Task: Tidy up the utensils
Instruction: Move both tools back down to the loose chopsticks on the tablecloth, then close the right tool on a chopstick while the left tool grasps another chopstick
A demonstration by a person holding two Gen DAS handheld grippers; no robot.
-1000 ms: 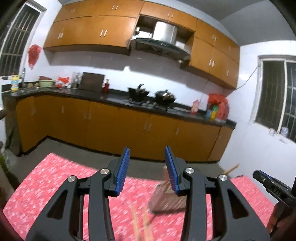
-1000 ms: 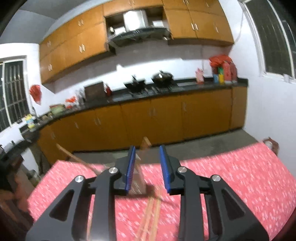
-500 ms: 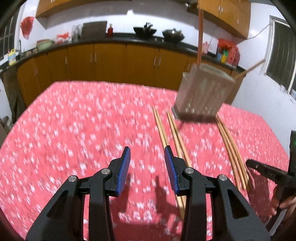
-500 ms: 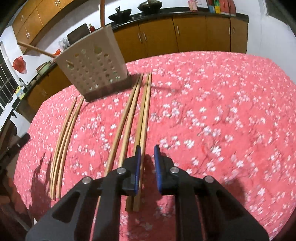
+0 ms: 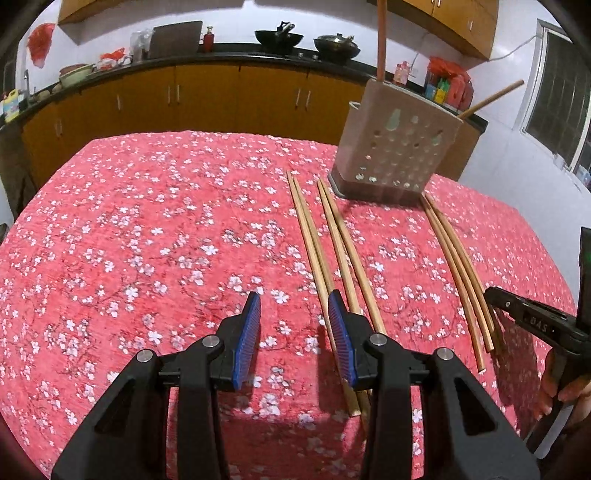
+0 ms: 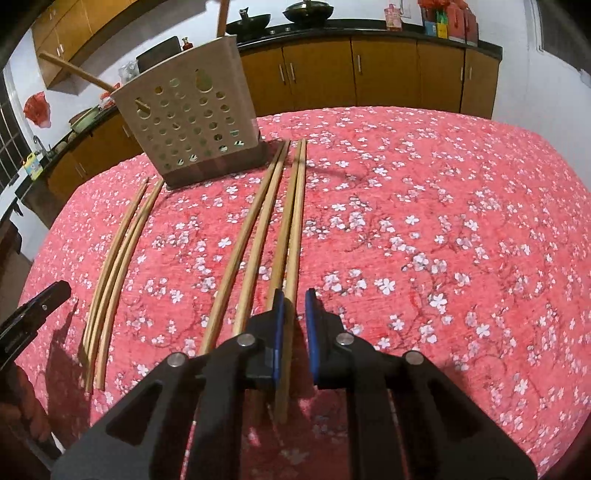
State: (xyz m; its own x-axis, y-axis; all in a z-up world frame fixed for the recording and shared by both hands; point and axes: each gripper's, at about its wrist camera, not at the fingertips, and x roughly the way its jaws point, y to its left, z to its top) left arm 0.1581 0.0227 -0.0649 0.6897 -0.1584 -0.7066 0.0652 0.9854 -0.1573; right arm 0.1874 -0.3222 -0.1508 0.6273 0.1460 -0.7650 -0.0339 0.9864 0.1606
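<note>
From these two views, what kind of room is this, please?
Most likely a home kitchen: two woks sit on a dark counter above orange-brown cabinets, and a perforated utensil holder stands on a table with a red floral cloth.

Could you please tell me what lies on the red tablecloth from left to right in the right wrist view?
Tip of the left gripper → three loose chopsticks → perforated utensil holder → a pair of chopsticks → the pair of chopsticks running between the right gripper's fingers → bare flowered tablecloth.
</note>
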